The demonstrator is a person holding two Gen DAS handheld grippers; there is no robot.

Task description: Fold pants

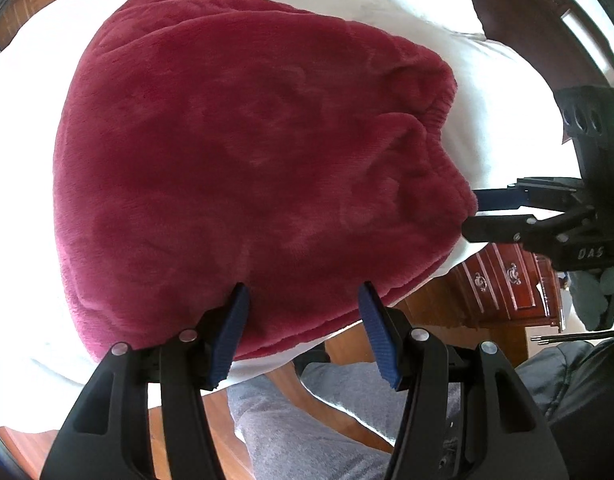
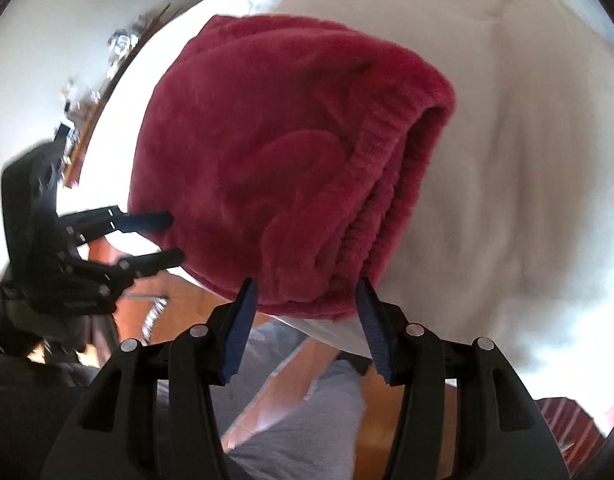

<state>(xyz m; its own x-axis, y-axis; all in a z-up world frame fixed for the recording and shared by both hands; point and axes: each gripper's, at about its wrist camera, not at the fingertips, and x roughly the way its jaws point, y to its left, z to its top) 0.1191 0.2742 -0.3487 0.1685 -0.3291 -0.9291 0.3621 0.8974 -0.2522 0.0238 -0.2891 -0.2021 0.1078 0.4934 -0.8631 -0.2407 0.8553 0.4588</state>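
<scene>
Nearest, grey-trousered legs [image 1: 291, 420] show under both grippers, cut off by the frame. Left gripper [image 1: 303, 300] gapes at the pants' [image 1: 235, 152] near edge, pads not pressing. Right gripper [image 2: 307, 296] likewise wide at the waistband corner, nothing gripped. Red fleece pants lie folded on a white bed [image 1: 487, 92]. Beyond: wood floor, dark dresser [image 1: 503, 280]; right view blurred, shelf clutter unreadable.

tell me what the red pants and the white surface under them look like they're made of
Red pants: plush fleece-like fabric, matte, with fuzzy nap and a ribbed elastic waistband.
White surface: looks like soft cotton-type bedding, matte, with gentle wrinkles; the exact fibre is unclear.
</scene>
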